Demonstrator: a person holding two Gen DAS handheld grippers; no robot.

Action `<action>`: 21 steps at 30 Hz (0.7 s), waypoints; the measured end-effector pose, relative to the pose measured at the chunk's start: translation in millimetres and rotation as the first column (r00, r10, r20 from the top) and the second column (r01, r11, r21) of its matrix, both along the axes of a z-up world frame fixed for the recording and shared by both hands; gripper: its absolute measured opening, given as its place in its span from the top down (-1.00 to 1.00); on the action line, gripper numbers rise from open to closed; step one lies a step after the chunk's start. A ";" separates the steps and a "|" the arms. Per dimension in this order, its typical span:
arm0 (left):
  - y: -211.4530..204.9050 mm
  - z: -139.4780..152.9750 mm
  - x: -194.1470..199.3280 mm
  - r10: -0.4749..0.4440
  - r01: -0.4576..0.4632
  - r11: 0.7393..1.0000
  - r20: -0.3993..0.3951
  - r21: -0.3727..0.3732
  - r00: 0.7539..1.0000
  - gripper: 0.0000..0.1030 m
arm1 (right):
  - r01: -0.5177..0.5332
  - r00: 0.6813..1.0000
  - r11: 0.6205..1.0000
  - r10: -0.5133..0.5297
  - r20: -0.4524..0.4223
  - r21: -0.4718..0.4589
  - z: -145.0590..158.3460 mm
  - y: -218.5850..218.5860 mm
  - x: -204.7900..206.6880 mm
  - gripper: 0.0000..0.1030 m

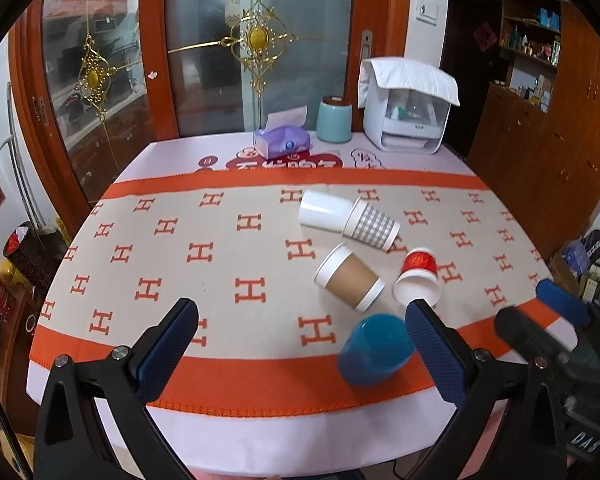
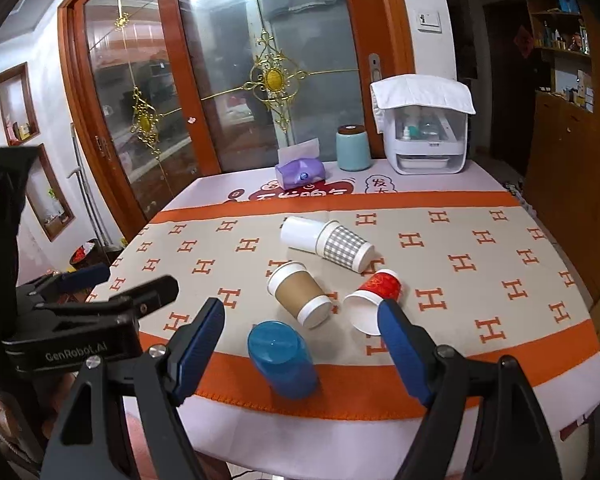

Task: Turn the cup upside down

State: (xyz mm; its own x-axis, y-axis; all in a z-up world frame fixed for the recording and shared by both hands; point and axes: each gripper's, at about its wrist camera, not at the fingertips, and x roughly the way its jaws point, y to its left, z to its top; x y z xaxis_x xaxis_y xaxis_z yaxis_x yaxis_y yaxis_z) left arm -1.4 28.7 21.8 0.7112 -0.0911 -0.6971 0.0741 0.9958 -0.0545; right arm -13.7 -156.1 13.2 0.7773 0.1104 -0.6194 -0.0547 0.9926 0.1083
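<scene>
Several cups lie on their sides on the orange-and-beige H-pattern cloth (image 1: 204,216): a blue plastic cup (image 1: 374,350) (image 2: 282,360) nearest me, a brown paper cup (image 1: 350,278) (image 2: 300,294), a red paper cup (image 1: 418,276) (image 2: 374,294), a grey checked cup (image 1: 370,224) (image 2: 344,244) and a white cup (image 1: 322,210) (image 2: 300,232). My left gripper (image 1: 302,344) is open and empty, above the near table edge, left of the blue cup. My right gripper (image 2: 302,334) is open and empty, with the blue cup between its fingers in view; it also shows in the left wrist view (image 1: 540,312).
At the table's far edge stand a purple tissue pack (image 1: 282,142), a teal canister (image 1: 334,120) and a white appliance (image 1: 406,120) with a cloth on top. Glass doors with wooden frames are behind the table. Wooden cabinets (image 1: 540,140) stand at the right.
</scene>
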 end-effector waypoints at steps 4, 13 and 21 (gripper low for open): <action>-5.8 5.2 -2.2 0.003 -0.003 1.000 0.014 -0.007 1.000 -0.99 | 0.021 1.000 1.000 -0.020 -0.019 0.016 -0.3 -3.9 0.6 -0.54; -11.6 9.2 -7.4 0.024 -0.025 0.999 0.053 0.022 0.998 -0.99 | 0.047 0.999 0.999 -0.048 -0.027 -0.009 -3.7 -6.9 1.2 -0.54; -15.5 -1.2 -1.3 0.034 -0.034 0.998 0.008 0.043 0.999 -0.99 | 0.055 0.997 0.998 -0.055 -0.048 0.004 -8.4 -9.8 4.6 -0.54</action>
State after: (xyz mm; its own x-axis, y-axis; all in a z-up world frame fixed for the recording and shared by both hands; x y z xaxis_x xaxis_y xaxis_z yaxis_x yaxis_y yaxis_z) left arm -2.7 13.2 20.6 0.7183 -0.0364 -0.6948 0.0401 0.9991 -0.0109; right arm -9.1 -165.9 4.9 0.7520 0.0718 -0.6552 0.0053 0.9934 0.1150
